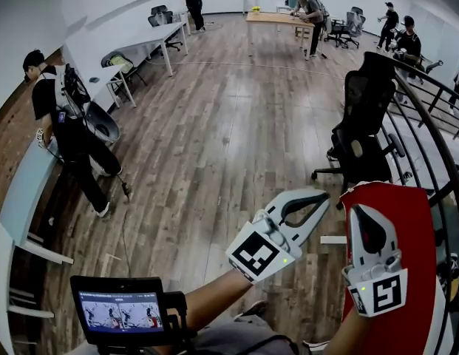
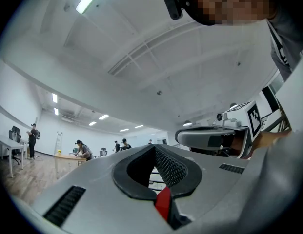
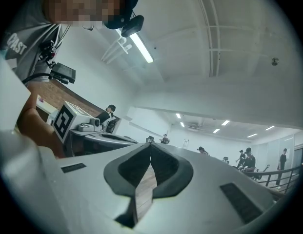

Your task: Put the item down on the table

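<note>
Both grippers are raised in front of me over the wooden floor (image 1: 229,124). My left gripper (image 1: 323,194) is white with a marker cube, and its jaws meet at the tips with nothing between them. My right gripper (image 1: 355,210) points upward over a red flat surface (image 1: 406,272), jaws shut and empty. In the left gripper view the left gripper (image 2: 154,146) has closed tips, with a sliver of the red surface (image 2: 162,204) showing behind. The right gripper view shows the right gripper (image 3: 151,144) closed, with only floor in the gap. No held item is in view.
A black office chair (image 1: 362,124) and a curved black railing (image 1: 436,117) stand at the right. A person in black (image 1: 66,132) stands at the left by a light table (image 1: 22,191). A small screen (image 1: 120,310) sits at the bottom. Desks and several people are far back.
</note>
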Demonstrator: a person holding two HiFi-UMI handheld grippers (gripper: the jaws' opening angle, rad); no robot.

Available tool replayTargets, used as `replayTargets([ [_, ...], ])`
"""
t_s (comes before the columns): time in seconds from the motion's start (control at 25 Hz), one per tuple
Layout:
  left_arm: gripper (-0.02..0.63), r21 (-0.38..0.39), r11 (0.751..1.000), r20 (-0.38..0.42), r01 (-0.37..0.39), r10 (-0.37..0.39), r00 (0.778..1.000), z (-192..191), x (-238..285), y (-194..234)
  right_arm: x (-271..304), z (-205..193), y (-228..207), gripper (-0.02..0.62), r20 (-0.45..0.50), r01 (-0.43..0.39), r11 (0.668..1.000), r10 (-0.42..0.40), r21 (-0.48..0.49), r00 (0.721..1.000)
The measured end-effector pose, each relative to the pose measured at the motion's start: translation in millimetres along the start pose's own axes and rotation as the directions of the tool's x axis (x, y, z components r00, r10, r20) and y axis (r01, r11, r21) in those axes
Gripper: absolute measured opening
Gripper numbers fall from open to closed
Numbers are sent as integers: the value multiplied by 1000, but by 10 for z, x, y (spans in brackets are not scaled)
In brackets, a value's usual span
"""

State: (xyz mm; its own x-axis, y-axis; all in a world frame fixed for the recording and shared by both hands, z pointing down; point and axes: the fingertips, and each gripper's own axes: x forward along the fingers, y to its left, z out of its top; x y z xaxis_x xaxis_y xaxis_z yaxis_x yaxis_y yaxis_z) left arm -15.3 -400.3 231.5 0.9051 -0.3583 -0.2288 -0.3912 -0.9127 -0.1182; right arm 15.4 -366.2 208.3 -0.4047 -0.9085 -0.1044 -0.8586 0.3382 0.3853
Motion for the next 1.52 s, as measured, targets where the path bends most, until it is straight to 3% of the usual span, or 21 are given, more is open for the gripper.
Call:
replayTargets([
  [0.28, 2, -22, 999, 0, -30, 30, 1000, 333, -1046, -93, -41, 500, 977, 3, -4, -37, 999, 37, 5, 999],
  [0.48, 2, 13, 1000, -3, -13, 13, 1000, 285, -1296, -206, -110, 546, 1251, 3, 17, -38, 999, 38, -11, 999],
  [0.68, 2, 28, 1000, 13, 3, -4, 1000, 616, -1858, -530, -451, 979, 1757, 3, 29, -13, 999, 14, -30, 999],
  [0.88, 2, 27, 1000, 39, 15, -16, 999, 1026, -2443, -1024, -1007, 1480, 2289, 4, 28, 10, 998, -8, -56, 1000],
  [1.16, 2, 76, 997, 52, 20, -24, 998, 1334, -2836, -1838, -1860, 1788, 2599, 3, 48, 21, 998, -18, -65, 999],
  [1.52, 2, 63, 998, 47, -17, 14, 999, 1463, -3122, -3595, -3655, 1895, 2940, 3, 38, -14, 999, 16, -50, 999],
])
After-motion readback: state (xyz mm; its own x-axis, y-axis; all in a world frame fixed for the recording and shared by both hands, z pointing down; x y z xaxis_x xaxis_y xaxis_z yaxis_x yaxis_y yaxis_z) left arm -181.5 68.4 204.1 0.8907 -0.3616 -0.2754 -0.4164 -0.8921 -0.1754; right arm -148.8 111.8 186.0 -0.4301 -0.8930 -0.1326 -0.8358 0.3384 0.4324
